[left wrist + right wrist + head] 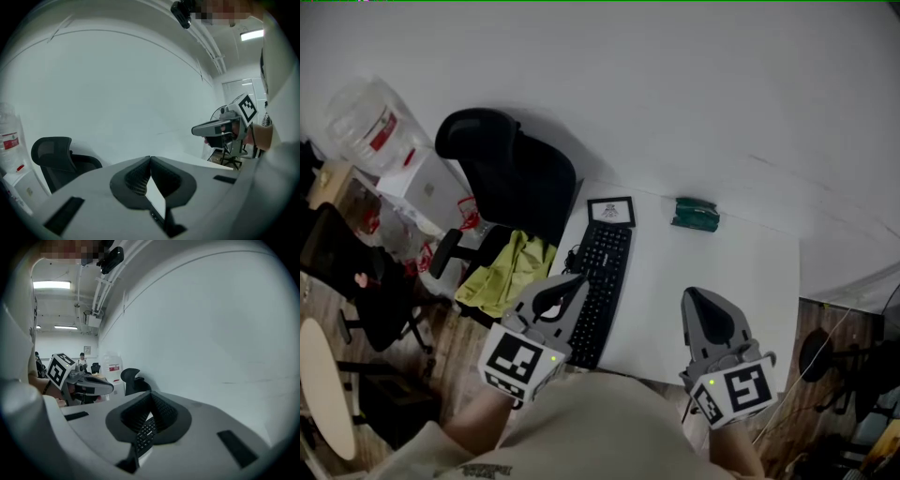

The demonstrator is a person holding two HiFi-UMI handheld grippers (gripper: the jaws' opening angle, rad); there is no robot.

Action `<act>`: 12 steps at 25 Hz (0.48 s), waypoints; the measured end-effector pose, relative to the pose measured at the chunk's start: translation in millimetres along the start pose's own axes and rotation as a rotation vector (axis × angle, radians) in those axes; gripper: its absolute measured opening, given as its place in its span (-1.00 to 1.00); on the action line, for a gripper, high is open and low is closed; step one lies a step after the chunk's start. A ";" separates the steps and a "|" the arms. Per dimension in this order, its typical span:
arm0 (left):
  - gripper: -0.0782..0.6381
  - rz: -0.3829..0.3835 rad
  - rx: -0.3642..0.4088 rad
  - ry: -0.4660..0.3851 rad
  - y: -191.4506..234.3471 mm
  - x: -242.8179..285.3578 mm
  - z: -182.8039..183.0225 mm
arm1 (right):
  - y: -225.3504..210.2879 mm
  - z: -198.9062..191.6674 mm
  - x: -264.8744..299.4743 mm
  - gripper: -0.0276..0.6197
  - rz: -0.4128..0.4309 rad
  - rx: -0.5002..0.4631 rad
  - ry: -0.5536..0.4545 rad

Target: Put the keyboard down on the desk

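Note:
A black keyboard [605, 286] lies flat on the white desk [722, 281], along its left side. My left gripper [578, 279] hovers at the keyboard's near left edge with its jaws shut and nothing between them; in the left gripper view the tips [150, 158] meet over bare desk. My right gripper [692, 294] is over the desk's near middle, also shut and empty. In the right gripper view its tips [151, 393] touch, and the keyboard [146, 433] shows through the gap below them. The left gripper [110, 387] is visible there too.
A black office chair [502, 173] with a yellow-green cloth [508, 272] on its seat stands left of the desk. A small framed card [611, 211] and a green object [695, 215] sit at the desk's far side. A water bottle [366, 127] stands at far left.

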State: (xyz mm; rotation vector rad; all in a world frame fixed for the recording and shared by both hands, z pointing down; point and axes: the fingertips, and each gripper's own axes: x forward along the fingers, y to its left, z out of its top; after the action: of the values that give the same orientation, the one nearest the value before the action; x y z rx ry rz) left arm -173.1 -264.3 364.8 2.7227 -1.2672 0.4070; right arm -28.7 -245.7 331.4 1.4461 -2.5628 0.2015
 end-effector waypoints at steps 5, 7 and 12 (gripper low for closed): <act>-0.72 0.015 0.005 0.011 2.0 -0.2 -3.7 | 2.5 -3.5 1.7 -0.84 0.017 -0.001 0.006; -0.72 0.021 0.003 0.012 2.8 -0.6 -4.1 | 1.8 -2.8 2.1 -0.84 0.017 -0.003 0.002; -0.72 0.032 0.000 0.011 4.2 -2.2 -4.4 | -0.2 -4.7 1.1 -0.84 0.012 0.000 0.005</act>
State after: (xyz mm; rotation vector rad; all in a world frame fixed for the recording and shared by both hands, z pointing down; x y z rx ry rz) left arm -178.5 -264.4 368.3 2.6994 -1.3092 0.4242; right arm -28.7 -245.7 336.2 1.4282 -2.5679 0.2064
